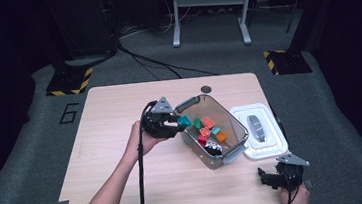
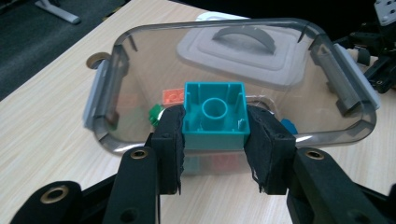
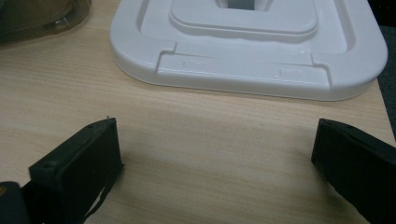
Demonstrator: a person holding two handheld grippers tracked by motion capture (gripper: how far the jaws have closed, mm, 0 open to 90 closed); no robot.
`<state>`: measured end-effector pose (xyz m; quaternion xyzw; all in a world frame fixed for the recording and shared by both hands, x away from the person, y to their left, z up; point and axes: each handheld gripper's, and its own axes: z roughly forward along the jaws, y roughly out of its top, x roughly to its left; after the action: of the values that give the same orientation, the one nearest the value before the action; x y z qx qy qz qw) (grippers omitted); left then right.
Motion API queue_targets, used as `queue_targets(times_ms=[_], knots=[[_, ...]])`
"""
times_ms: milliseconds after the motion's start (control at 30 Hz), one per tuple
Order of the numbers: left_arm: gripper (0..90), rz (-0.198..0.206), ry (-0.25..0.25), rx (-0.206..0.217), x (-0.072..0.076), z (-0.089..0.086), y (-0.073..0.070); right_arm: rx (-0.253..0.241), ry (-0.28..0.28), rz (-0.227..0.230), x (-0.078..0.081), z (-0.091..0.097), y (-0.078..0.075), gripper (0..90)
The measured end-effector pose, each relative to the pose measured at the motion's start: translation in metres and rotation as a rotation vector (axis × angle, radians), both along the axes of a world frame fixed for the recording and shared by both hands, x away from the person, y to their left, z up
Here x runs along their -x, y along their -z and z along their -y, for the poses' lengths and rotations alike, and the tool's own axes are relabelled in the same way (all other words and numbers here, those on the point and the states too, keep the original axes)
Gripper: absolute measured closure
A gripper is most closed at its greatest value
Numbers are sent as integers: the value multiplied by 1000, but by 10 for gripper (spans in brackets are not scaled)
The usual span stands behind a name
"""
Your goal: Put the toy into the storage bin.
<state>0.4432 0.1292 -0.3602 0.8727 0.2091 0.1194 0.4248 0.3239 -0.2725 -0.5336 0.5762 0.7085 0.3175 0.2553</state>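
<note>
Pale wooden table (image 1: 124, 157) (dark room)

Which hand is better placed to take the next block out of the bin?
Right, probably. The left claw is shut on a teal block, so it is busy; the right claw sits open near the lid, beside the bin.

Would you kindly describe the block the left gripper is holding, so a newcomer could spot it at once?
Start at the clear bin in the middle of the table, beside its white lid. At the bin's left rim, the left gripper pinches a teal block. Unlike the red, orange and green blocks inside, it is held above the rim.
</note>
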Motion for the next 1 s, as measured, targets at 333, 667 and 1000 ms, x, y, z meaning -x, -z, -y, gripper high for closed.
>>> queue_targets(times_ms=[333,667,1000], knots=[[587,-49,56,-25,2,29,6,0,-1,1,0,0,0,7],[587,-90,132,-76,7,57,16,0,-1,0,0,0,0,7],[567,-135,196,-100,10,71,21,0,-2,1,0,0,0,8]])
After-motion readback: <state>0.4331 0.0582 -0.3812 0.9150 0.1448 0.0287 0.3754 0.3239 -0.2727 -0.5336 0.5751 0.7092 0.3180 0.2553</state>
